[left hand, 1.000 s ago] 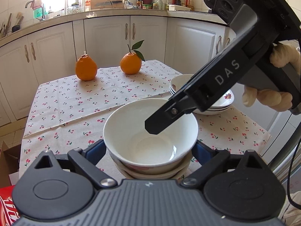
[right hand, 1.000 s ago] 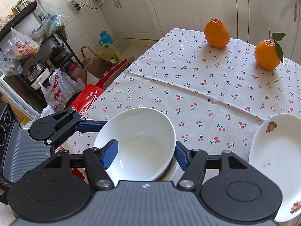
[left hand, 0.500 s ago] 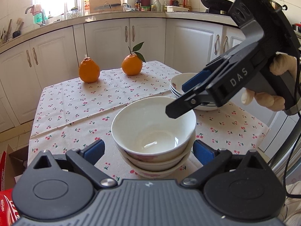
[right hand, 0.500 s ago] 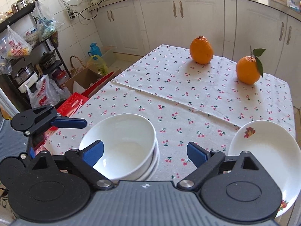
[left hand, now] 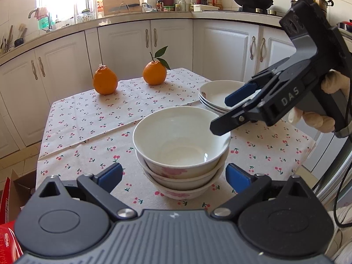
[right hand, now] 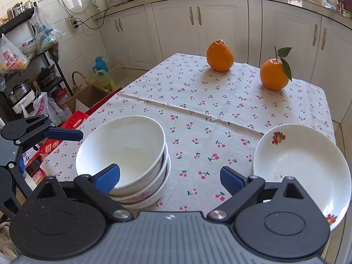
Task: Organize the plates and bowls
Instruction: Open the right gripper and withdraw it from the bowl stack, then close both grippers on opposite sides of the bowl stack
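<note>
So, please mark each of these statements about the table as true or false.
1. Three bowls are stacked together. True.
2. The right tongs hold the top bowl. False: they are opening, nothing is between them, and the bowl sits free on the stack.
3. Two oranges stand on the tablecloth. True.
4. Both oranges carry a leaf. False: only one orange has a leaf.
5. The plates lie under the bowls. False: they form a separate stack beside the bowls.
6. The left tongs are open, nothing held. True.
</note>
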A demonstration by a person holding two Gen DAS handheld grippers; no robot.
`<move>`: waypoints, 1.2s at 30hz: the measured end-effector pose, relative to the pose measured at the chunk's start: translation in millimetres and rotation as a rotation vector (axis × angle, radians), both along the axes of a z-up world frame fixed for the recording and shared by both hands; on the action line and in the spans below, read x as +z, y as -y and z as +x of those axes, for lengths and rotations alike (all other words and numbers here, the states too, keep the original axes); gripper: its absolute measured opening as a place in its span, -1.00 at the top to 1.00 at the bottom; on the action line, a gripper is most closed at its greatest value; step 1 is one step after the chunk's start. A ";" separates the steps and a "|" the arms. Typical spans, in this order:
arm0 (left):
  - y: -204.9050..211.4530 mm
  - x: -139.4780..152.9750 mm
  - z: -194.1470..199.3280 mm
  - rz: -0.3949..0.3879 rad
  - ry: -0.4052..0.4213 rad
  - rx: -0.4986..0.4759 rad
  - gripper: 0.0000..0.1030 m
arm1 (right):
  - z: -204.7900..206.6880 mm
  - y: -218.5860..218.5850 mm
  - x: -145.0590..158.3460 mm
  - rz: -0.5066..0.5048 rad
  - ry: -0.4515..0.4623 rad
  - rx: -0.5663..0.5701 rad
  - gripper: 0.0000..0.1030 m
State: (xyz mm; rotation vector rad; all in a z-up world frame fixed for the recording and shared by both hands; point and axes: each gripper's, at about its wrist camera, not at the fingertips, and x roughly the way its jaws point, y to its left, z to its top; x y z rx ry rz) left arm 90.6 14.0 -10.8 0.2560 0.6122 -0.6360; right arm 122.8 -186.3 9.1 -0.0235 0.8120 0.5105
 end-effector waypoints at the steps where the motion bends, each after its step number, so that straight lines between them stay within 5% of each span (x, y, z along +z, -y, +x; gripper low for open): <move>1: 0.0 -1.0 -0.4 0.005 0.001 0.002 -0.94 | -3.1 1.3 3.8 0.008 0.021 0.014 -0.99; 10: -10.3 -12.6 -2.1 0.040 0.003 -0.010 -0.94 | -39.7 -4.1 9.3 -0.049 0.136 0.121 -1.00; 21: -3.7 -28.9 -4.3 0.107 -0.041 -0.065 -0.93 | -48.4 -24.0 -32.9 -0.256 0.091 0.151 -1.00; 36: 4.6 -45.4 21.1 0.143 -0.102 -0.126 -0.93 | -21.8 -34.5 -58.6 -0.248 0.004 0.211 -1.00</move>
